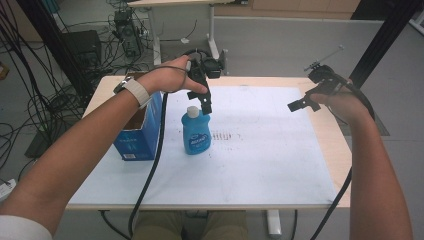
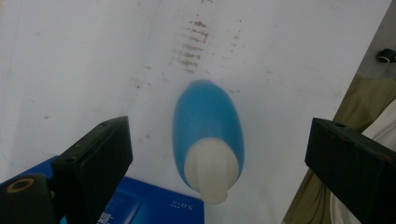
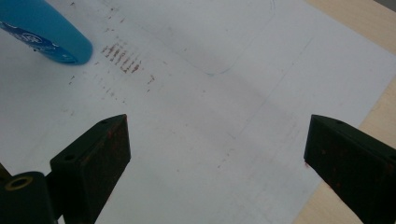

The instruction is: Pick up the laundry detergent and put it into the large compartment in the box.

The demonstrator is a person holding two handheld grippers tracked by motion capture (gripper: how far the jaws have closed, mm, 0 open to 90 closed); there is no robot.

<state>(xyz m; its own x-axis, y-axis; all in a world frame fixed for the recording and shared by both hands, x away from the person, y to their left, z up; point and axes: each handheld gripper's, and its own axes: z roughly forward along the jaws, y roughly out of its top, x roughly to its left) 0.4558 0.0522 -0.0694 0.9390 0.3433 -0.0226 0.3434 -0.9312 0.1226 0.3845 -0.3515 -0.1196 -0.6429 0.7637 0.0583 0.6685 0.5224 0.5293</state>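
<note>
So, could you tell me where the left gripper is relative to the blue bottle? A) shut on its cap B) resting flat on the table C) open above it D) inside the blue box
C: the left gripper hangs open above the upright blue bottle, its fingers apart and clear of the cap.

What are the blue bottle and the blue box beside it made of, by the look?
Blue bottle: likely plastic, smooth and slightly glossy; the body has a soft sheen and rounded moulded shoulders, and the white cap looks like matte plastic. Blue box: probably cardboard with a printed blue outside; its open top shows a raw brown inner face and thin folded walls.
</note>
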